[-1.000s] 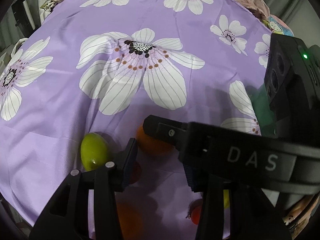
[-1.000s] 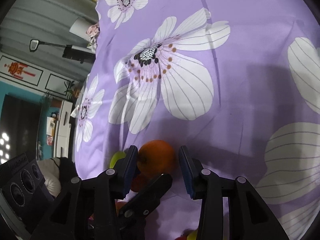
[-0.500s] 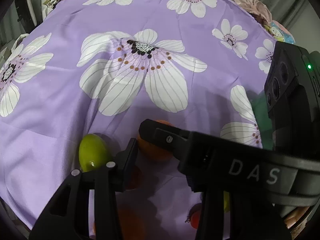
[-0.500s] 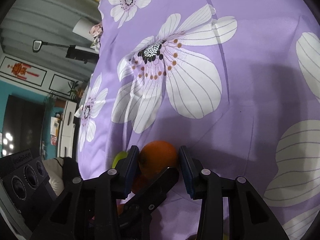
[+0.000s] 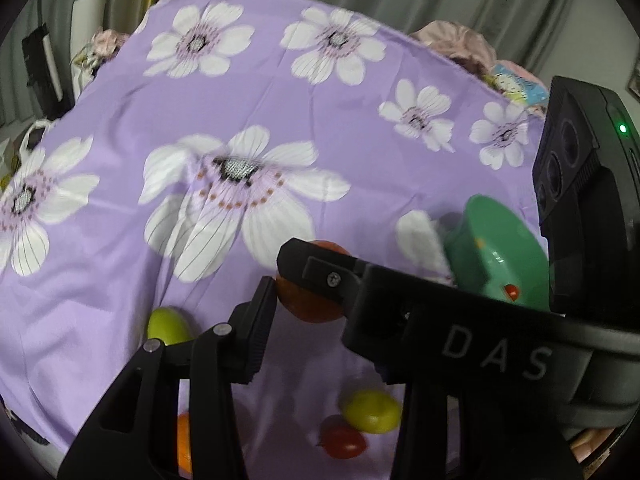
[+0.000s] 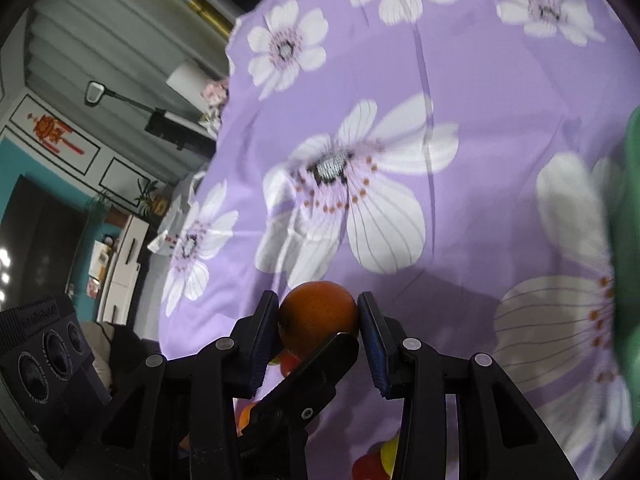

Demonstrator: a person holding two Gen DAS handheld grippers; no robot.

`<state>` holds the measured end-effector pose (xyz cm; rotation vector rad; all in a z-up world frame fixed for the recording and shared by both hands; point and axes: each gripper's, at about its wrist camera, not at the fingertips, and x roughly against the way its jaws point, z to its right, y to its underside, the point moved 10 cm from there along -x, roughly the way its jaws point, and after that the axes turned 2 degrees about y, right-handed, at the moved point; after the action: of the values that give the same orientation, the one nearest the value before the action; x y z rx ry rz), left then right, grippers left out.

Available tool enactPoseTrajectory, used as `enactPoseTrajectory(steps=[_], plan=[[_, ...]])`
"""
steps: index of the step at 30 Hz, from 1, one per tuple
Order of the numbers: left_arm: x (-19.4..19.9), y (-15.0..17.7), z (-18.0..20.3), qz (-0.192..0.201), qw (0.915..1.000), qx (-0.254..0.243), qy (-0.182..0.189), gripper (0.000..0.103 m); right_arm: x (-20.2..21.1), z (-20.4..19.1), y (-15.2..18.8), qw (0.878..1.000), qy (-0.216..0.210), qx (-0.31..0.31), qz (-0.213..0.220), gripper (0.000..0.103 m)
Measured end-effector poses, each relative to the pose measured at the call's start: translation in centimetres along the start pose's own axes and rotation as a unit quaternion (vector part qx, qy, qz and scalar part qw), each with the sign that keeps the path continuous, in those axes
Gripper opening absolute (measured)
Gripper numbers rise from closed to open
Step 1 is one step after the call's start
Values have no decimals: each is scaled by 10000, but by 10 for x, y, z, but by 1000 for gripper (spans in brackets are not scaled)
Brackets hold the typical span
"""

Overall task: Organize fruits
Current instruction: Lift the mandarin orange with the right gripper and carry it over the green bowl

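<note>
My right gripper (image 6: 318, 324) is shut on an orange (image 6: 318, 312) and holds it above the purple flowered cloth (image 6: 460, 80). In the left wrist view the same orange (image 5: 310, 304) shows, partly hidden by the right gripper's finger. My left gripper (image 5: 320, 328) is open and empty. Under it lie a green fruit (image 5: 168, 326), a yellow-green fruit (image 5: 372, 410), a red fruit (image 5: 344, 442) and another orange (image 5: 184, 448). A green bowl (image 5: 500, 256) sits at the right; a small red fruit (image 5: 511, 290) shows in it.
The right gripper's black body (image 5: 592, 200) fills the right side of the left wrist view. Pink cloth and a printed item (image 5: 516, 80) lie at the cloth's far edge. A lamp and furniture (image 6: 120, 184) stand beyond the left edge.
My right gripper has lifted the orange off the cloth and both grippers have risen. The green bowl has come into view at the right.
</note>
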<state>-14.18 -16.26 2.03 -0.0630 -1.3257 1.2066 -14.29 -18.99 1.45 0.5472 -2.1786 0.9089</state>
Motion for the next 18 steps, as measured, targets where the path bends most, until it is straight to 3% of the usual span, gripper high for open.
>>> enactPoseTrajectory(steps=[8,18], plan=[[18,-20,57,381,9973,-521,339,42,60,8,-19,9973,154,6,721,43],[14,-30,137,557,9894,-1133,715,42,126,52,-37,9881,213,-460,1454,43]])
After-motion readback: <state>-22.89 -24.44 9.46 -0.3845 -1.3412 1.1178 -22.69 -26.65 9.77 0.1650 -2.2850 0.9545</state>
